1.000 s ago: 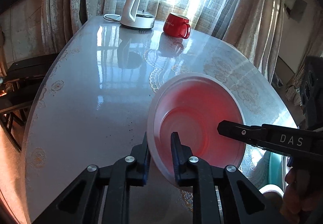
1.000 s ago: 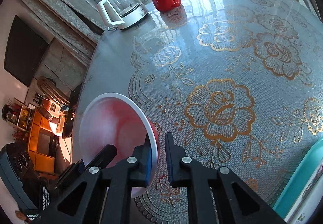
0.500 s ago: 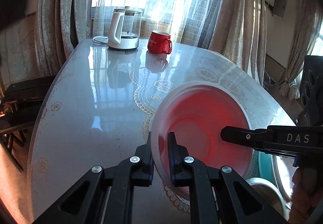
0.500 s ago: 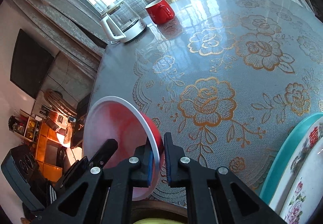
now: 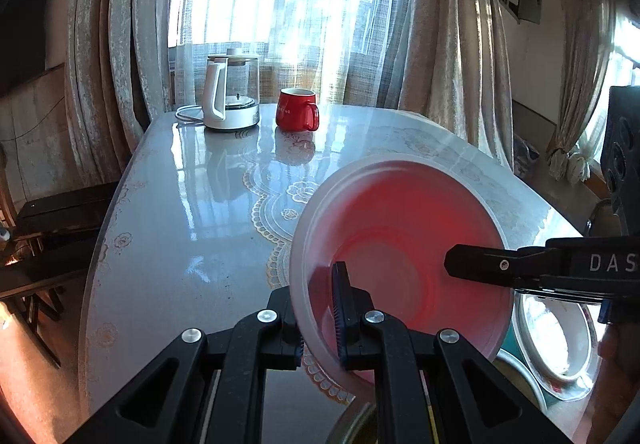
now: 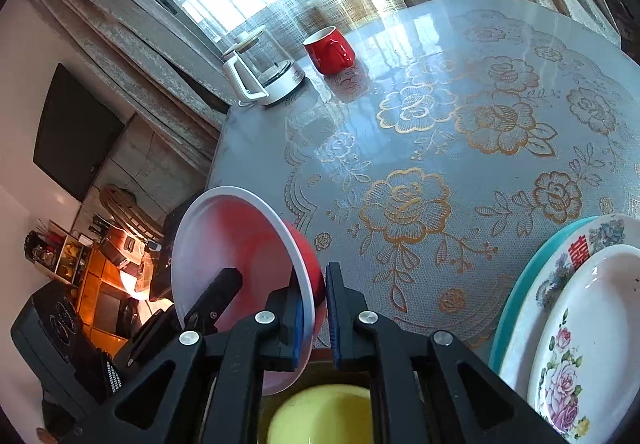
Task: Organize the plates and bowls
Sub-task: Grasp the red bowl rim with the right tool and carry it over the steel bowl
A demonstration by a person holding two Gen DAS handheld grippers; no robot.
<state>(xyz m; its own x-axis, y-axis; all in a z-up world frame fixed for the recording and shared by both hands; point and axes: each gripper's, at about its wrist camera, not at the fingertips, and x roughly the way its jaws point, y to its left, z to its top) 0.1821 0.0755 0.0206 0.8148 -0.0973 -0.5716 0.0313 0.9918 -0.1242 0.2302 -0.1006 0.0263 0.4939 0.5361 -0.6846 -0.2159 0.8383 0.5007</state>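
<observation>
An empty red bowl (image 5: 400, 244) hangs tilted above the surface (image 5: 192, 212), left gripper (image 5: 320, 308) and right gripper (image 6: 314, 308) each clamped on its rim.

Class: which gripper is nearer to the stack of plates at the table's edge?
Right. The right gripper grips the red bowl on the side beside the plates; the left gripper holds the opposite rim.

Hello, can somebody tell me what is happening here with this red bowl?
A person is tidying dishes with two hand-held grippers. The left gripper and the right gripper are both shut on the rim of one red bowl, at opposite sides, holding it tilted above the table. A stack of flowered plates waits at the near edge, and a yellow bowl sits just below. The kettle and red mug stand untouched by the window.
</observation>
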